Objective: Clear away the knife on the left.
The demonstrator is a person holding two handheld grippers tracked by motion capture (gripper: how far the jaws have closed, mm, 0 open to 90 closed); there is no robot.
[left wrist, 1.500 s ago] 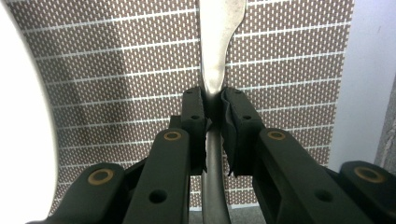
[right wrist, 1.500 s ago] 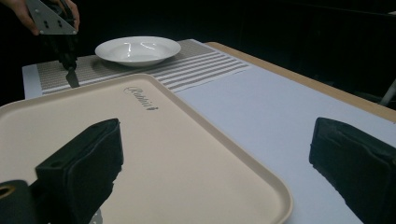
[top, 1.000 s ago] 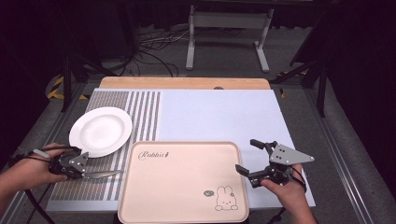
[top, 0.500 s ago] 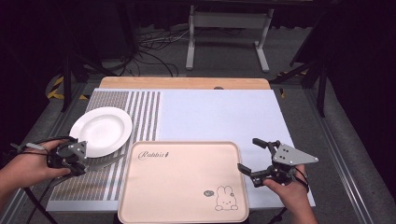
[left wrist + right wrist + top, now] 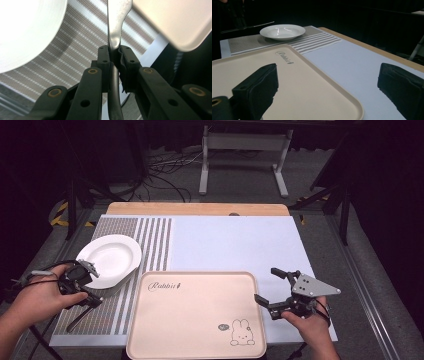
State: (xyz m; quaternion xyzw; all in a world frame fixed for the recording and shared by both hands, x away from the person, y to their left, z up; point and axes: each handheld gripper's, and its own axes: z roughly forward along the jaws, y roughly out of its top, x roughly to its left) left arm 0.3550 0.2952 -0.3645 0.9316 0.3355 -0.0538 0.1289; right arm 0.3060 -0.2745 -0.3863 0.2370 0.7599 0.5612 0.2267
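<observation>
1. My left gripper (image 5: 80, 287) pinches a metal utensil (image 5: 117, 27) by its handle, over the striped mat (image 5: 150, 245) between white plate (image 5: 107, 260) and tray (image 5: 195, 315).
2. Its long axis slants toward the mat's near edge (image 5: 75, 322).
3. My right gripper (image 5: 272, 287) hangs spread wide at the tray's right rim, with bare blue surface (image 5: 235, 242) beyond.

Dark room; grey floor (image 5: 240, 190), cables (image 5: 165, 165), white metal stand (image 5: 245, 145).

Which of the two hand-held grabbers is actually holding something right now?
The left gripper: its fingers are clamped on a metal utensil handle beside the white plate. The right gripper stands open, holding nothing, at the tray's edge.
</observation>
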